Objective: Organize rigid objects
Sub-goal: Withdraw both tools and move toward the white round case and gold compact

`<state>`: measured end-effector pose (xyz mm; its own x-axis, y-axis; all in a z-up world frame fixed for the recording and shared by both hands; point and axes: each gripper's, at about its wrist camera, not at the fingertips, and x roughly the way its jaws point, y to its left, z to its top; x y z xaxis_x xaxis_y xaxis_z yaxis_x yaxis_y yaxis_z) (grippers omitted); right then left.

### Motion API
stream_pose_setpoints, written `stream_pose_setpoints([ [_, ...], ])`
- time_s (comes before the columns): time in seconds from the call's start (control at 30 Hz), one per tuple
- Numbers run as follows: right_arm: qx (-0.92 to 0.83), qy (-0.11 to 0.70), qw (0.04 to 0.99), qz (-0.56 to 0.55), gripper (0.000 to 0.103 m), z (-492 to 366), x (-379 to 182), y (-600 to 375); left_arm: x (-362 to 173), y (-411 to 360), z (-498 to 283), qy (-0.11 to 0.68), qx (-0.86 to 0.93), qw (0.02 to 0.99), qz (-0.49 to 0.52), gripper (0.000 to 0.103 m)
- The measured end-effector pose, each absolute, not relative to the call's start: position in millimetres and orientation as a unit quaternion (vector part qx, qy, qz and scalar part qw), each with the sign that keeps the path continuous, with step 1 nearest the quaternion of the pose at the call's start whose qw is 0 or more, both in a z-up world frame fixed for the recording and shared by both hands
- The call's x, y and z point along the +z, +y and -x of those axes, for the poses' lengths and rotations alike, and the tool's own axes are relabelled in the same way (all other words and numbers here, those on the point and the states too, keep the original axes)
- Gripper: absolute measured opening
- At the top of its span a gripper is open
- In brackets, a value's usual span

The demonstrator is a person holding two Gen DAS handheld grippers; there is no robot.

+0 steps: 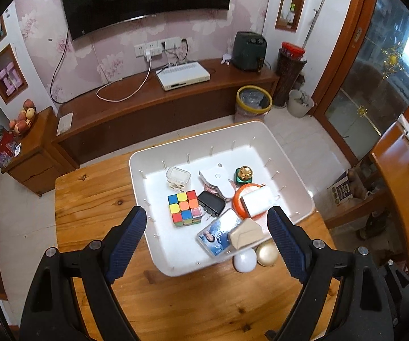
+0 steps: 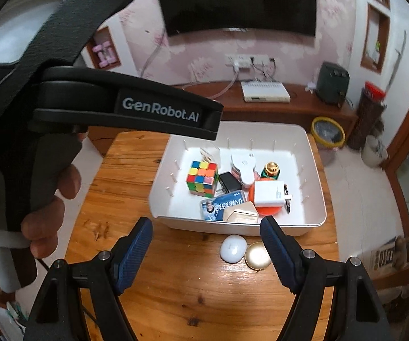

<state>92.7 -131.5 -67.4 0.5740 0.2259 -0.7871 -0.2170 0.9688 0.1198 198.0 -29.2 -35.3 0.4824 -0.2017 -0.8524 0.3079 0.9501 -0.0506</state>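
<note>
A white bin point(image 1: 292, 167) point(image 2: 315, 156) stands on the wooden table point(image 1: 96, 199) point(image 2: 176, 284). It holds a colour cube point(image 1: 183, 207) point(image 2: 202, 176), a black plug point(image 1: 211, 203), a white charger point(image 2: 268, 193), an orange disc point(image 1: 237, 201), a card case point(image 1: 218, 234) and several more small items. A white oval case point(image 1: 244, 260) point(image 2: 233, 248) and a gold round case point(image 1: 267, 253) point(image 2: 258, 255) lie on the table just outside the bin's near wall. My left gripper point(image 1: 207, 244) is open and empty above the bin's near end. My right gripper point(image 2: 206, 253) is open and empty above the two cases.
The left gripper's body and the hand holding it point(image 2: 51, 170) fill the left of the right wrist view. Behind the table are a TV bench point(image 1: 176, 96) and a yellow-rimmed waste bin point(image 1: 253, 101). A wooden chair point(image 1: 397, 187) stands to the right.
</note>
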Motion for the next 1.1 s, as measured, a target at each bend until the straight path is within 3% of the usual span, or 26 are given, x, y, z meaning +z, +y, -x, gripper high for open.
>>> stream_pose_setpoints([
  [0.53,0.116,0.415,0.902,0.022,0.079,-41.5,-65.0,-149.3,-25.5,-12.4,-132.6,0.463,-0.132,0.875,-0.058,0.089],
  [1.1,0.068,0.432,0.899,0.013,0.079,-38.4,-104.4,-183.3,-80.5,-19.2,-105.6,0.505,-0.124,0.852,-0.065,0.089],
])
